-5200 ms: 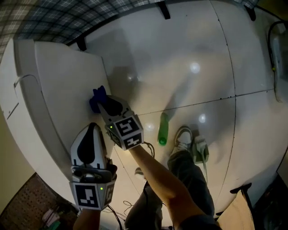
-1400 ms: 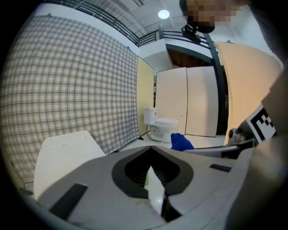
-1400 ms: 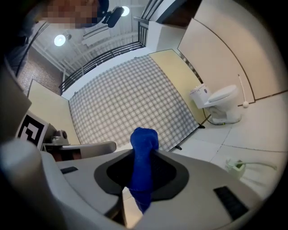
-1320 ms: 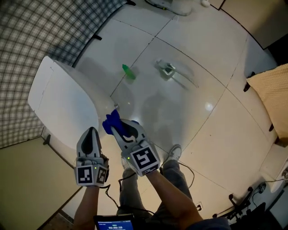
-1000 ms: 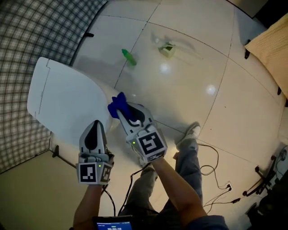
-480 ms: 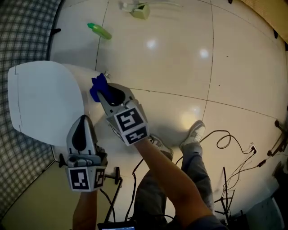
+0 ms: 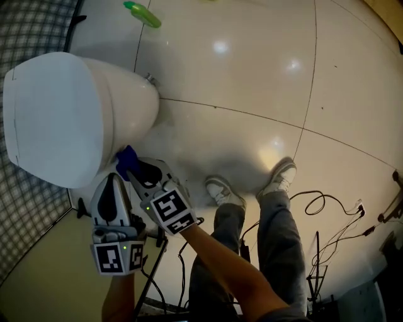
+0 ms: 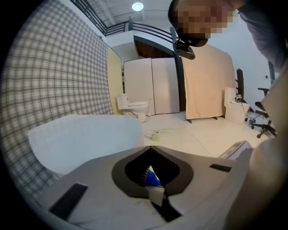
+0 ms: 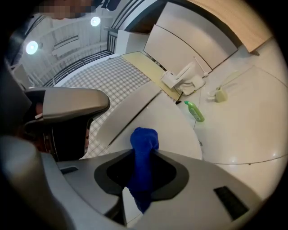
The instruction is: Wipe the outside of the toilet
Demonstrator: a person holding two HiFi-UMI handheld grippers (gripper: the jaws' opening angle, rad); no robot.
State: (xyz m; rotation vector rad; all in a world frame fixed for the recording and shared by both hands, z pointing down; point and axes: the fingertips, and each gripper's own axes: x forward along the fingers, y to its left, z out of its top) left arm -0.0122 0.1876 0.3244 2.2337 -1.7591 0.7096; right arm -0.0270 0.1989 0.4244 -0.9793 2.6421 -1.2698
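Head view: blue cloth at toilet edge

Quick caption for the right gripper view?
Right gripper shut on blue cloth at the white toilet, green bottle beyond.

Toilet stands on the floor at my left. Right gripper, cloth in its jaws, is at the toilet's near side, with left gripper just left of it. Bottle lies beyond the toilet. My shoes are right of the grippers, cable further right.
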